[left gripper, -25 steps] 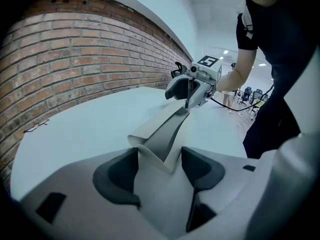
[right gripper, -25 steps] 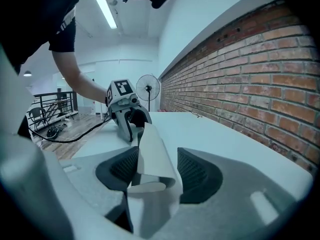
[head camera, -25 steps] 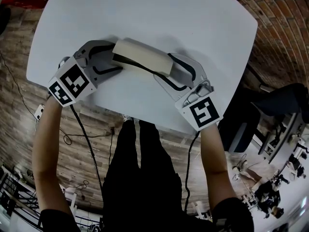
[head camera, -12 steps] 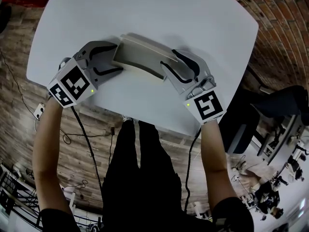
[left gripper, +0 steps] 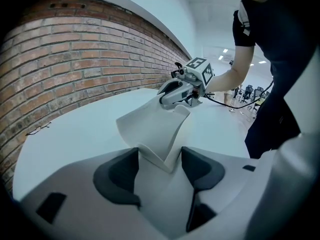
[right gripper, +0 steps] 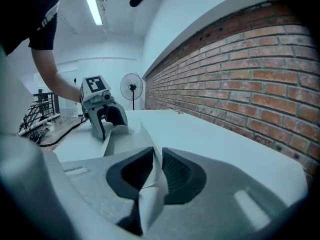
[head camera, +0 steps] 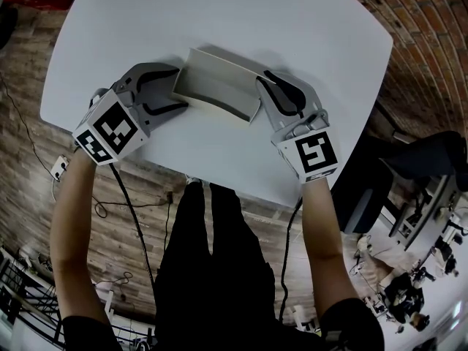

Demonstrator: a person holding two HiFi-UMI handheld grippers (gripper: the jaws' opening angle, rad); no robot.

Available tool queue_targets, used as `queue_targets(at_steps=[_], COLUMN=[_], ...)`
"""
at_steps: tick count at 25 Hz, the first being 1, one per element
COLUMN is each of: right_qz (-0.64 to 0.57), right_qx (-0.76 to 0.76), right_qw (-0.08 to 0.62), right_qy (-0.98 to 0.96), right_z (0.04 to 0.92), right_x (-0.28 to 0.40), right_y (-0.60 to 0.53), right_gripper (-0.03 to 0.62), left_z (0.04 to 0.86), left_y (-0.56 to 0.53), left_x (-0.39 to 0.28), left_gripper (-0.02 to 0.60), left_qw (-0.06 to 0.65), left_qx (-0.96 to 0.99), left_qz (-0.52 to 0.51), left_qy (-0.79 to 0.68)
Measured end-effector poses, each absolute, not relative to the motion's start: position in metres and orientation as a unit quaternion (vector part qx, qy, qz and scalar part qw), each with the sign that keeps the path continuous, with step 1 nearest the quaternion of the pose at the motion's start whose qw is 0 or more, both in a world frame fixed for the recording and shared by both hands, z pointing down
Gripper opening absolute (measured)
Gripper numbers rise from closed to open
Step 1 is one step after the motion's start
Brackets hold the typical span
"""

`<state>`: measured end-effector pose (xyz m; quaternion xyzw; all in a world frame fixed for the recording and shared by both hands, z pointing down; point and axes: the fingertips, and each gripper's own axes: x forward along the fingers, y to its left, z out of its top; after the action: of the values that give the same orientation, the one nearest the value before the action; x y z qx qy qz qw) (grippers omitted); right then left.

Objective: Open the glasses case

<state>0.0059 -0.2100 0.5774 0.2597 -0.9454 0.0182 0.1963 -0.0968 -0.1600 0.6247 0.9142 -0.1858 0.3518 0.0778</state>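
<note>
The right gripper (right gripper: 156, 158) has just been closing its jaws, and its pads now pinch a thin wall of the glasses case (head camera: 218, 86). The left gripper (left gripper: 159, 156) stands with its jaws wide, a pad pressed on each side of the case's other end. The pale case gapes in a shallow V between the two. It rests on the white table (head camera: 241, 20), toward the edge nearest the person. A brick wall (right gripper: 260, 59) runs beyond the table, and wood flooring (head camera: 29, 167) shows below it.
</note>
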Motion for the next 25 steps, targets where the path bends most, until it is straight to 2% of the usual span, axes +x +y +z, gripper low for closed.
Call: queue_targets(at_steps=[6,12,25], right_qz=[0.017,-0.006,-0.004], right_qx=[0.258,0.241,0.265], right_qw=[0.219,0.203,0.213], right_qy=[-0.941,-0.949,-0.941], right_z=[0.581,0.569,0.558], right_x=[0.007,0.003,0.015], right_y=[-0.205,-0.191,-0.172], right_gripper=[0.061,0.074,0.074], left_z=[0.623,0.622,0.615], left_y=[-0.161,-0.162,-0.160], left_x=[-0.099,-0.100,-0.097], left_gripper=[0.264,0.265,0.265], left_qw=[0.064,0.045,0.057], left_qx=[0.914,0.912,0.924], left_qz=[0.351,0.357,0.314], left_qy=[-0.193,-0.196,-0.210])
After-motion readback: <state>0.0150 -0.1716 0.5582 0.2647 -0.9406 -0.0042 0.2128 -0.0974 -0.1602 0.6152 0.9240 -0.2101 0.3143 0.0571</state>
